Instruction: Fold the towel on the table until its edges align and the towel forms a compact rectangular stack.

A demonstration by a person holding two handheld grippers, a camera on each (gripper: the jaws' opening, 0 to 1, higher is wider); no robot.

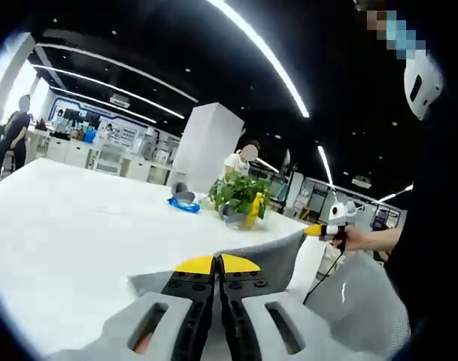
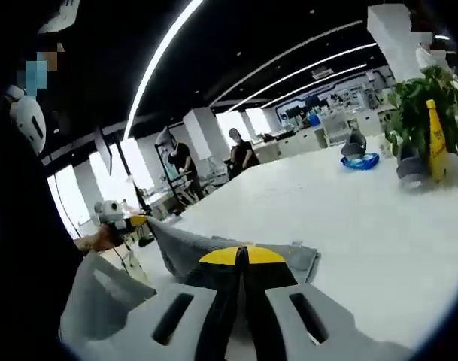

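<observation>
The grey cloth towel (image 1: 277, 252) lay at the near edge of the white tabletop (image 1: 78, 233), part of it draped off the edge and hanging below. In the left gripper view, the left tool (image 1: 217, 265) had its yellow-tipped jaws pressed together on the towel's edge, gripping the fabric at 6 o'clock. At 3 o'clock in that view, the right tool (image 1: 319, 231), held in a person's hand (image 1: 354, 238), pinched a raised corner of the same towel, so the cloth stretched between the two tools.

In the right gripper view, the right tool (image 2: 241, 257) likewise showed its jaws closed on the grey towel (image 2: 185, 247), with the left tool (image 2: 136, 221) at 9 o'clock clamping the lifted corner, held by a hand (image 2: 101, 239).

Farther out on the tabletop (image 2: 349, 218), a grey pot holding a leafy green plant (image 1: 240, 197) stood at about 1 o'clock from the towel, with a yellow bottle-like object (image 1: 253, 210) leaning against it. Just beside it lay a blue shallow dish (image 1: 183, 203) with a small grey object resting in it. Beyond the tabletop stood a white square pillar (image 1: 206, 143) and several people.
</observation>
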